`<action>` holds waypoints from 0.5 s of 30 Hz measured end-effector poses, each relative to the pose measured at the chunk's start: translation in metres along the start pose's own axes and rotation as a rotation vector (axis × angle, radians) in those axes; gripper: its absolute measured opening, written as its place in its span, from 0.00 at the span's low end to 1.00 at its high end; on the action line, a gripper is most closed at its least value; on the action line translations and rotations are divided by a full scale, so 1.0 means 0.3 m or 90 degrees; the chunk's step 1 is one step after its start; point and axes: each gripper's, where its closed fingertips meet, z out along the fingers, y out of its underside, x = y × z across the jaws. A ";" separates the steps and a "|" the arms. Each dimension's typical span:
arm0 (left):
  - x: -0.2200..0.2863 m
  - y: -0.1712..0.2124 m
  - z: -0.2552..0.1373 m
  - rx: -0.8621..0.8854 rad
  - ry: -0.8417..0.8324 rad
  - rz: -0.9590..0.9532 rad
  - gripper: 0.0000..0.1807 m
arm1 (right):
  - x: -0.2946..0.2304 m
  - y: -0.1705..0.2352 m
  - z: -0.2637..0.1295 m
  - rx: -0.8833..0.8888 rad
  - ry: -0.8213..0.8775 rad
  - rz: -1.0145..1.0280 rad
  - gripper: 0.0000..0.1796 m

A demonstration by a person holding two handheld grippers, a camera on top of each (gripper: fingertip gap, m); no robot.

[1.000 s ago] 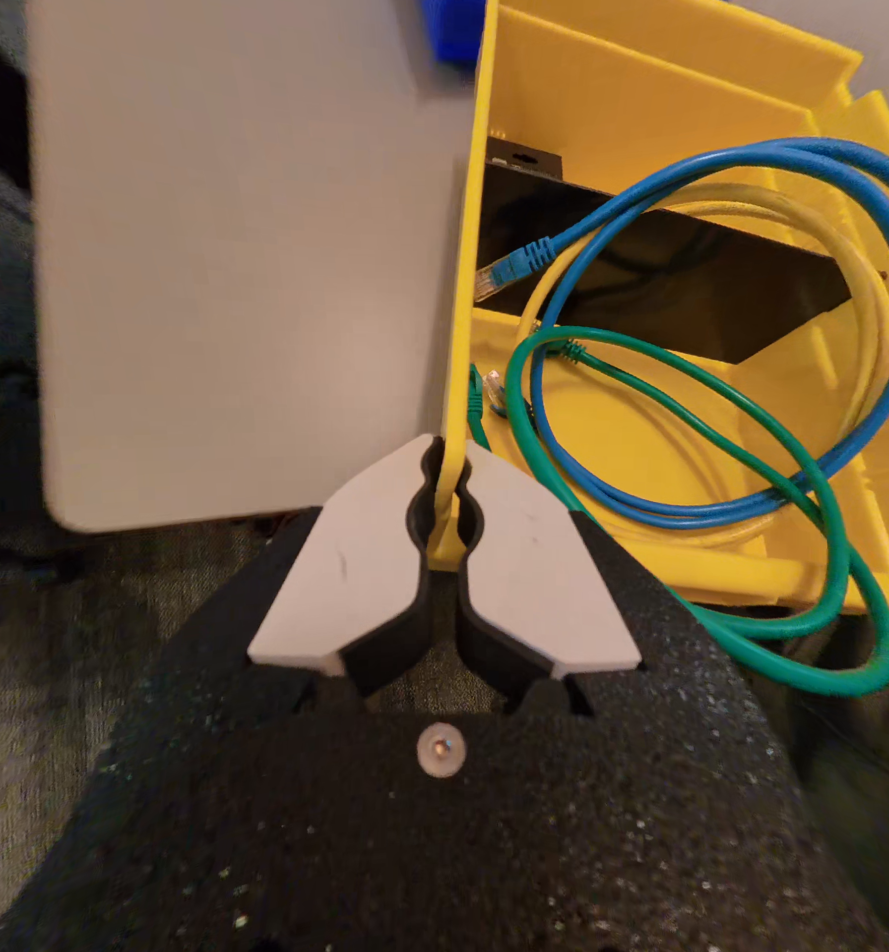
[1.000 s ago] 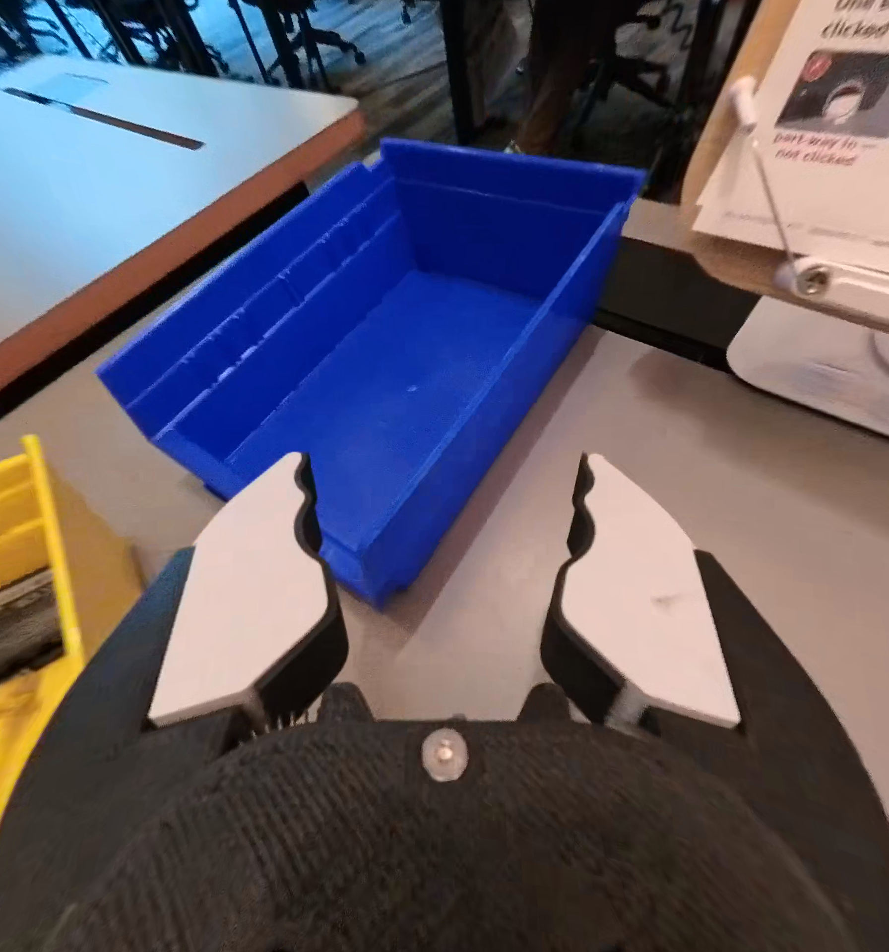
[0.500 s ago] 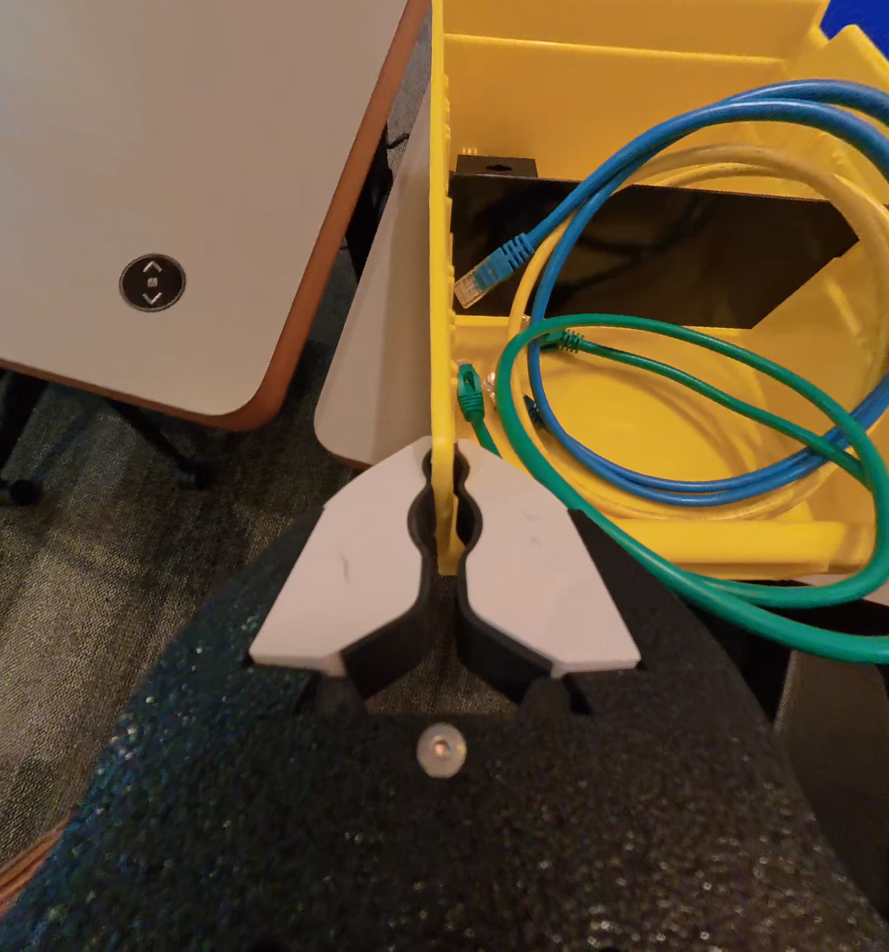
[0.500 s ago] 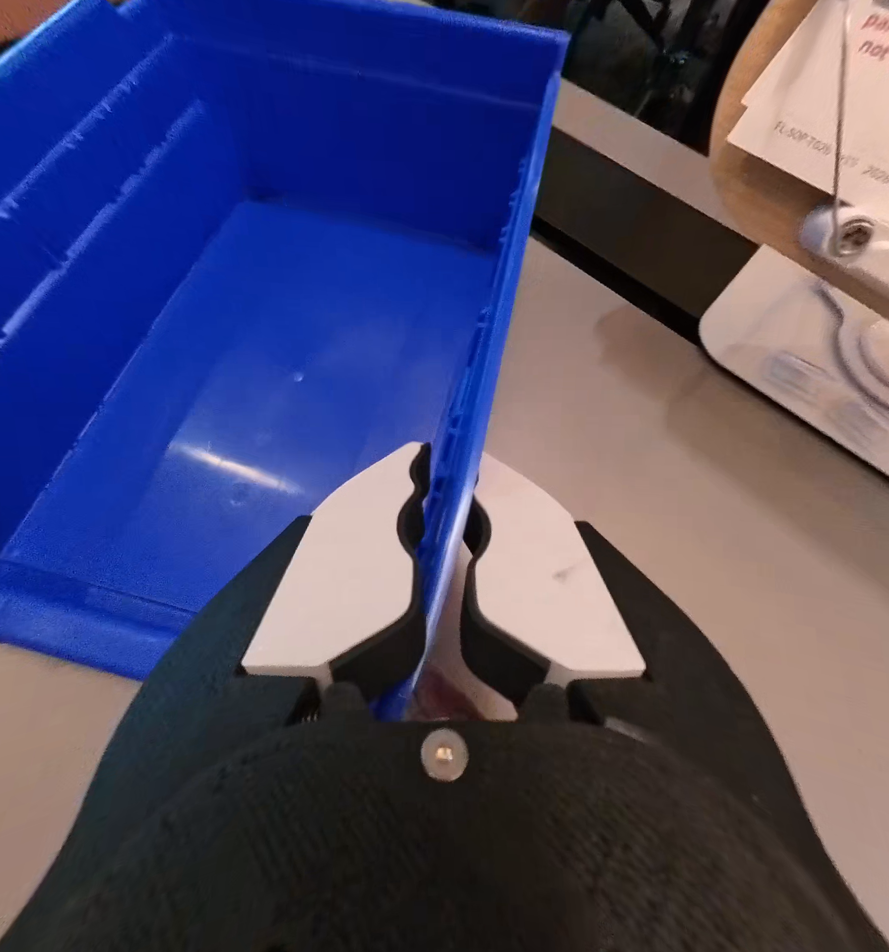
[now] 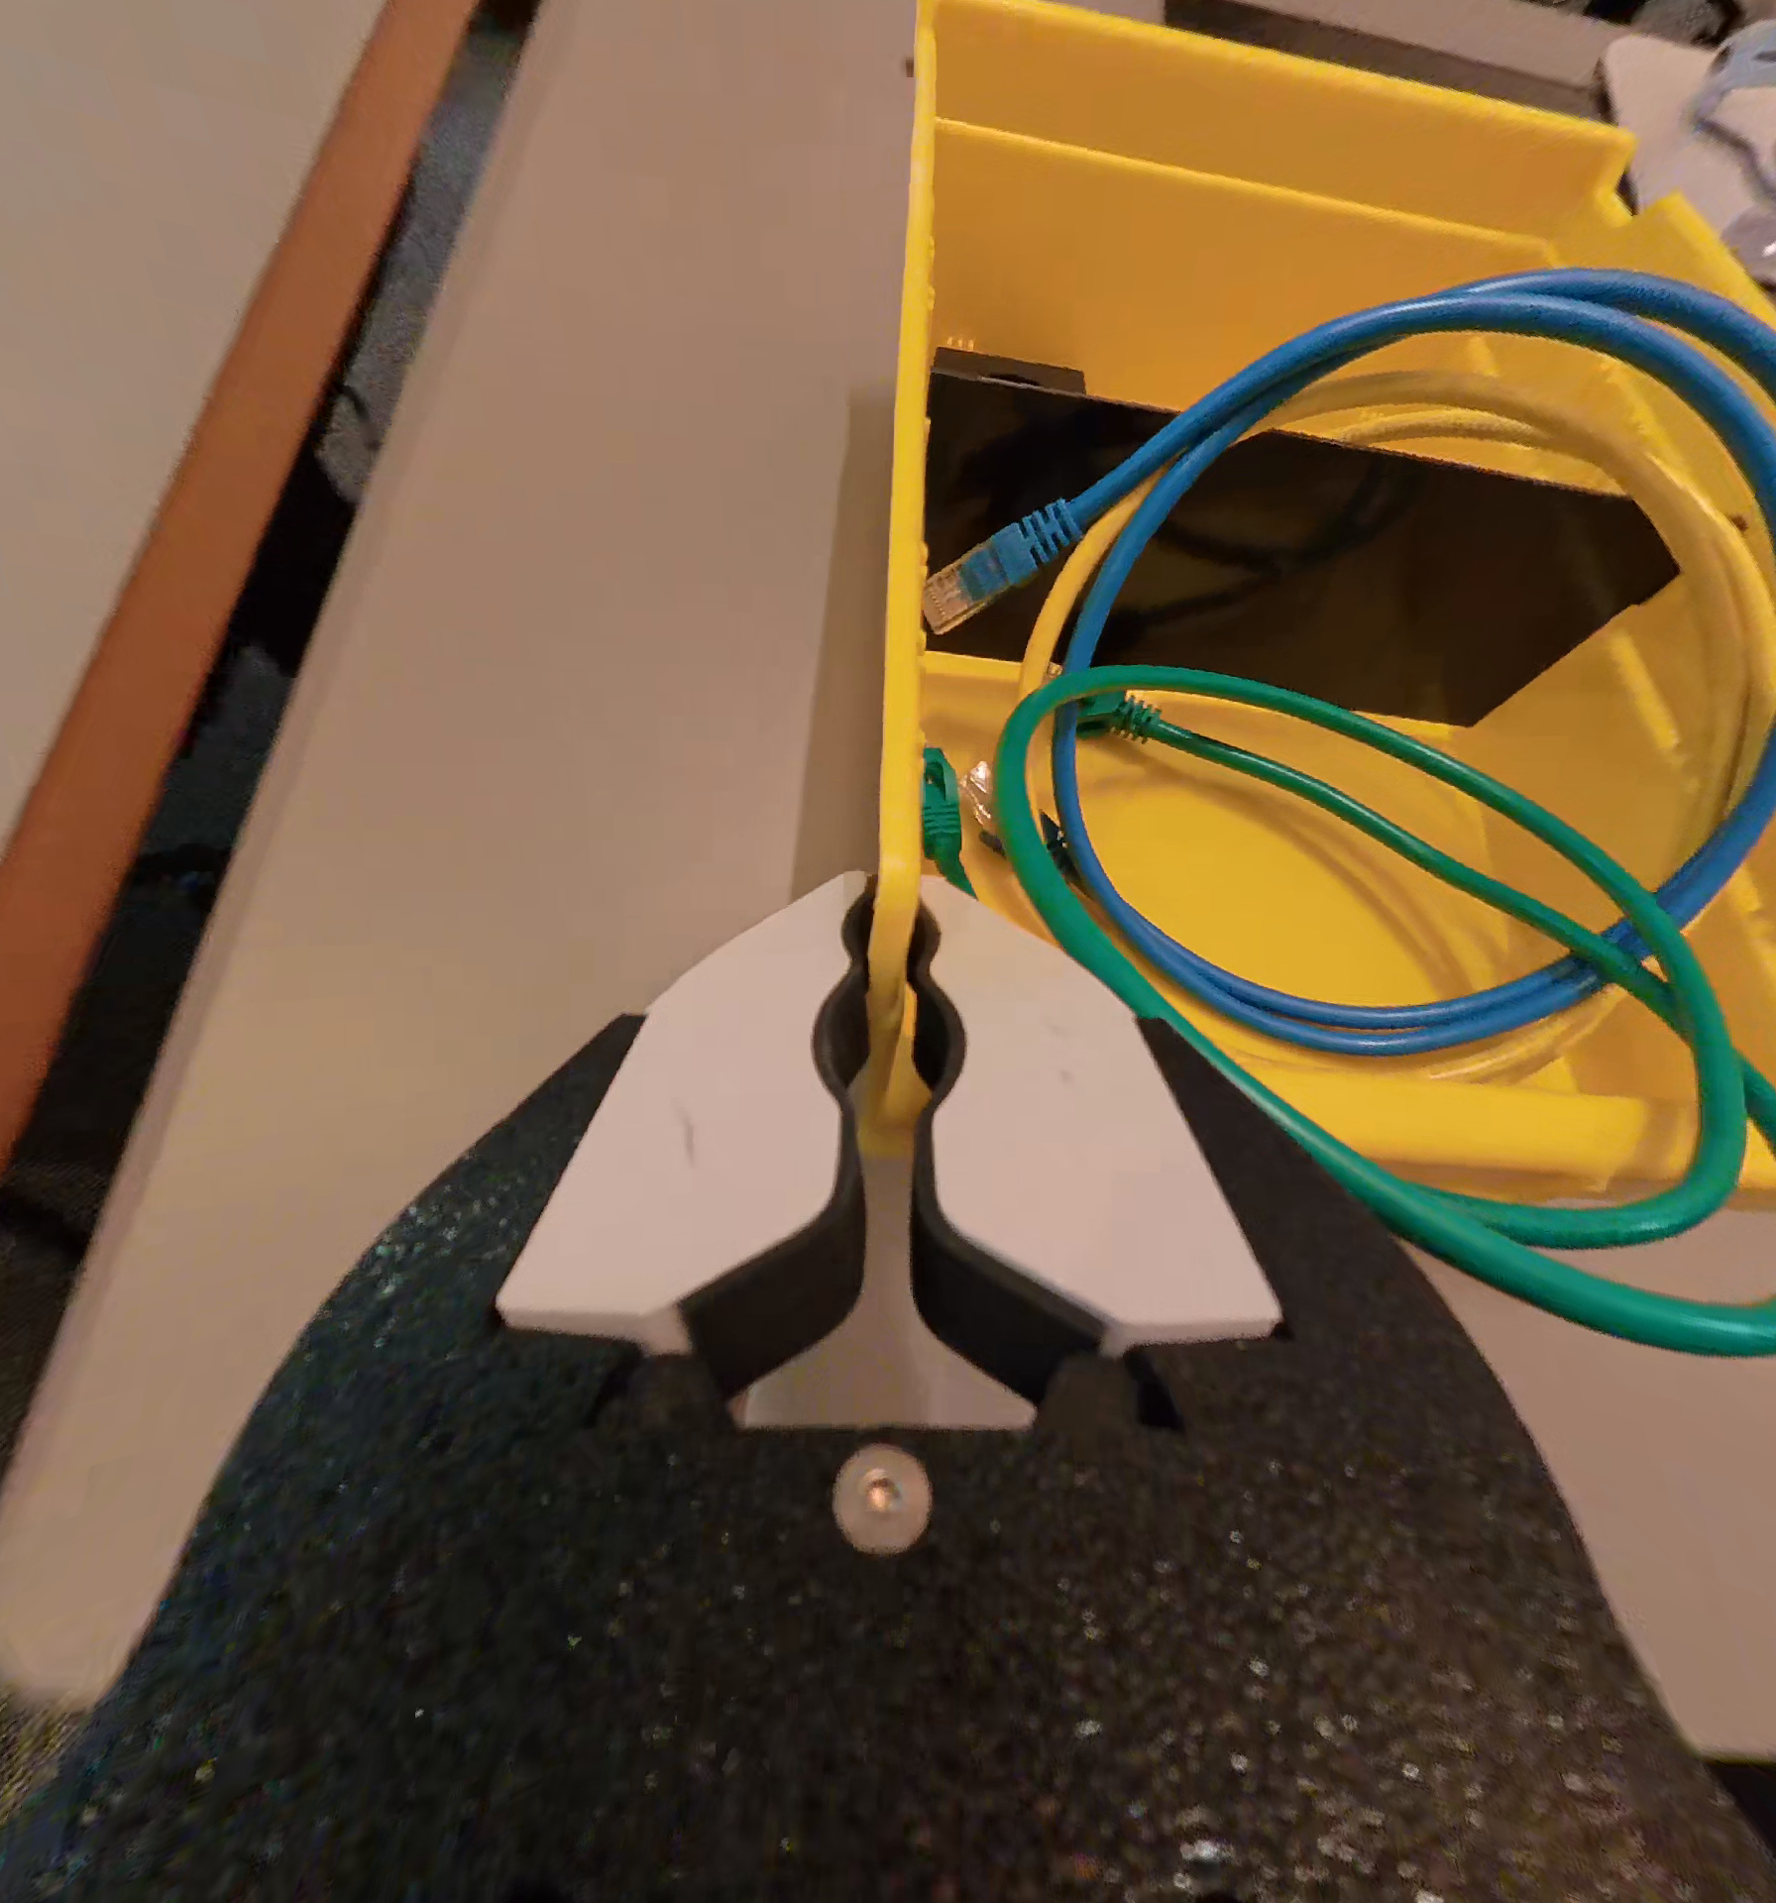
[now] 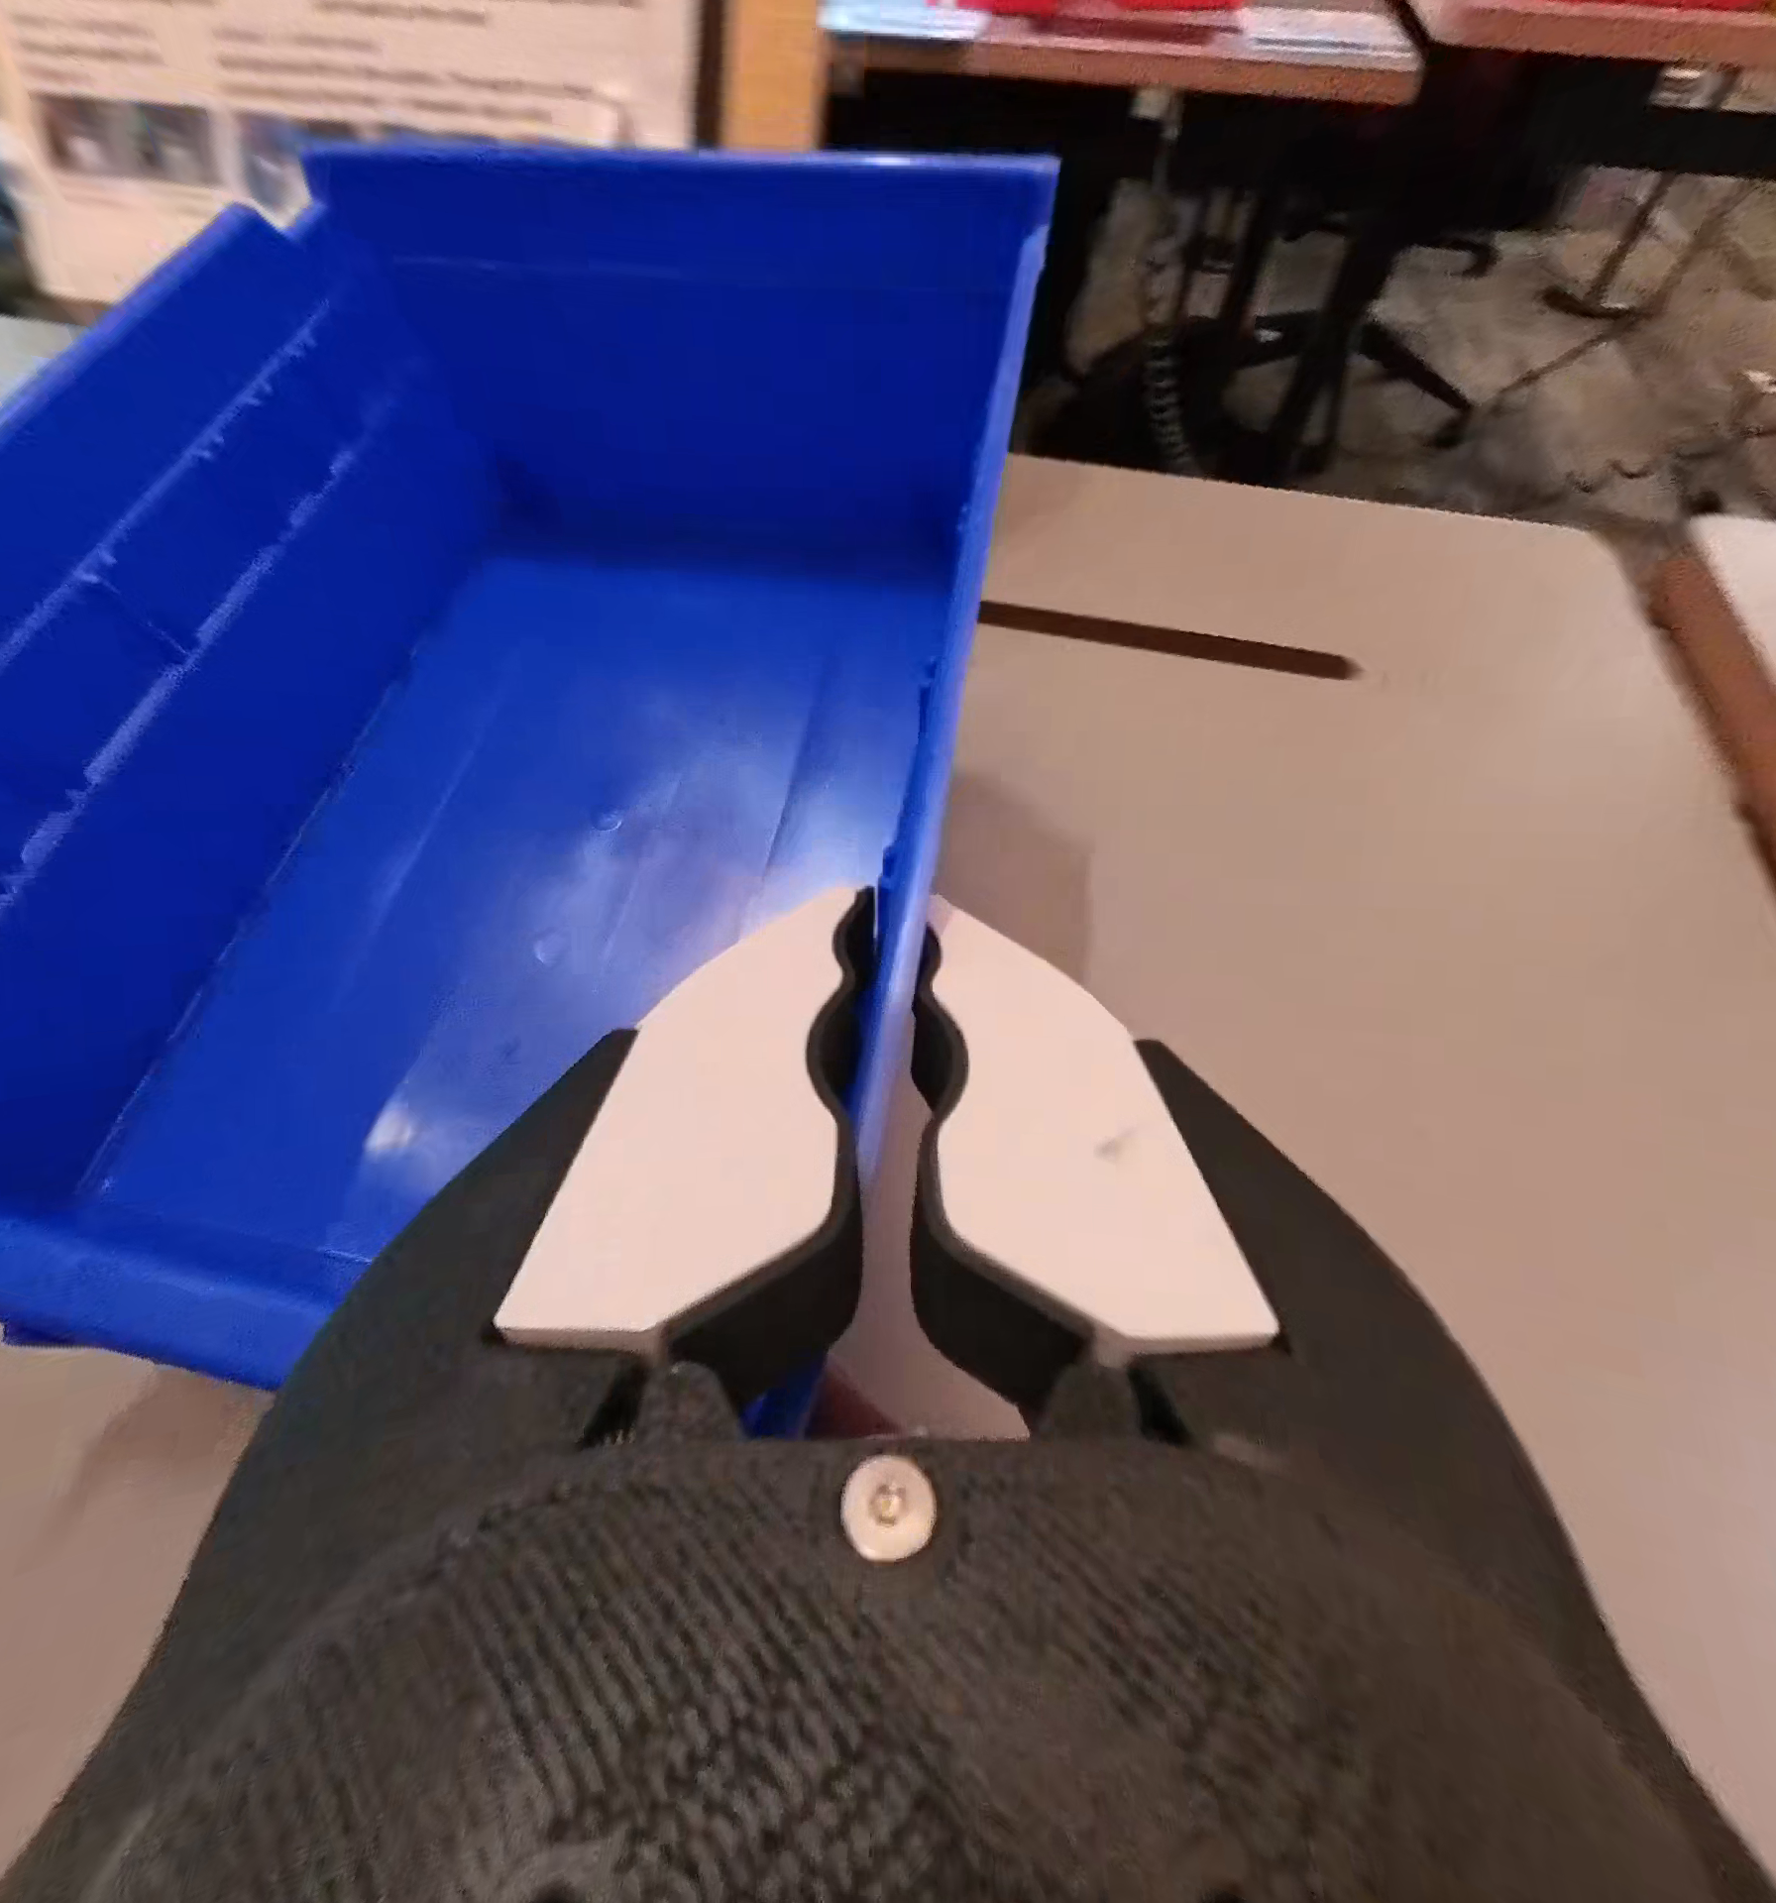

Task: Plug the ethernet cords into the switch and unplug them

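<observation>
My left gripper (image 5: 894,917) is shut on the left wall of a yellow bin (image 5: 1224,257). In the bin lie a black switch (image 5: 1327,577), a coiled blue ethernet cord (image 5: 1481,989), a green cord (image 5: 1275,1164) that hangs over the bin's near edge, and a pale yellow cord (image 5: 1481,412). The blue cord's plug (image 5: 997,566) rests loose over the switch. My right gripper (image 6: 899,911) is shut on the right wall of an empty blue bin (image 6: 348,721).
Both bins are over a grey table (image 6: 1327,978). A second table with an orange edge (image 5: 143,577) stands to the left across a gap. Chair and table legs (image 6: 1327,309) stand beyond the far edge. A slot (image 6: 1172,644) marks the tabletop.
The left gripper has carried the yellow bin from beyond the table's edge to over the table. The right gripper closed on the blue bin's wall and has swung the bin round.
</observation>
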 end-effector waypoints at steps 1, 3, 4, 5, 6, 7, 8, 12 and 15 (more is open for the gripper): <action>0.035 -0.024 0.049 0.003 0.010 -0.004 0.02 | 0.089 0.011 -0.006 -0.007 0.031 -0.004 0.02; 0.104 -0.065 0.149 0.004 0.026 -0.016 0.02 | 0.239 0.045 -0.002 -0.036 0.071 0.002 0.02; 0.137 -0.081 0.195 0.003 0.031 -0.019 0.02 | 0.304 0.066 0.002 -0.053 0.081 0.006 0.02; 0.169 -0.096 0.237 0.003 0.034 -0.022 0.02 | 0.358 0.082 0.009 -0.066 0.086 0.017 0.02; 0.200 -0.110 0.274 0.004 0.036 -0.027 0.02 | 0.407 0.095 0.019 -0.083 0.097 0.019 0.02; 0.230 -0.122 0.304 0.005 0.036 -0.031 0.02 | 0.452 0.107 0.030 -0.099 0.106 0.020 0.02; 0.259 -0.132 0.329 0.007 0.034 -0.030 0.02 | 0.486 0.108 0.041 -0.104 0.108 0.033 0.02; 0.320 -0.144 0.405 0.011 0.010 -0.023 0.02 | 0.525 0.090 0.093 -0.132 0.135 -0.003 0.02; 0.319 -0.136 0.416 0.016 0.037 -0.082 0.02 | 0.523 0.119 0.149 -0.140 0.101 0.040 0.02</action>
